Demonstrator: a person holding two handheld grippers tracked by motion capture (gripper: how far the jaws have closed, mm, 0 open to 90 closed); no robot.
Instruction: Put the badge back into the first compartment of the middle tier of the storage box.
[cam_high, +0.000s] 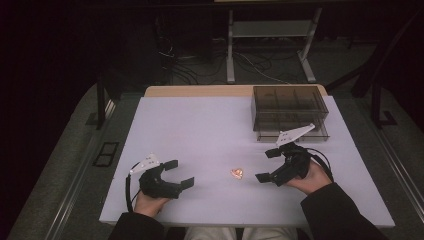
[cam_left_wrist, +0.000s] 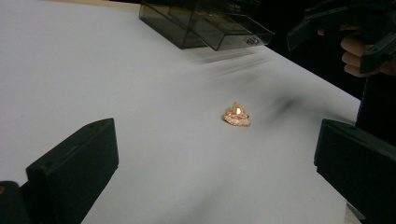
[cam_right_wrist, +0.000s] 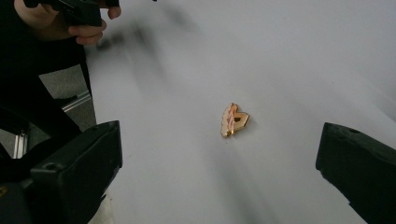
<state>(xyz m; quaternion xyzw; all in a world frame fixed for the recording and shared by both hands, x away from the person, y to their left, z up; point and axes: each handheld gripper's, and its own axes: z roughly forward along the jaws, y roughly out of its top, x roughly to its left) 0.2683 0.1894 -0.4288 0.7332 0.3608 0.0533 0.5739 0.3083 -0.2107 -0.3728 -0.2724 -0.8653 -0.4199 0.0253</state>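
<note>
Your left tool (cam_high: 179, 173) and right tool (cam_high: 267, 165) gape wide, empty, flanking a small gold trinket (cam_high: 237, 173) on the desk (cam_high: 200, 130).

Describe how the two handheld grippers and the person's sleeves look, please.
Both are black. The left gripper and the right gripper each have two blocky, flat-faced jaws. Each carries a pale grey three-cornered plate on top and trails a black cable. The person wears dark long sleeves reaching the wrists.
</note>
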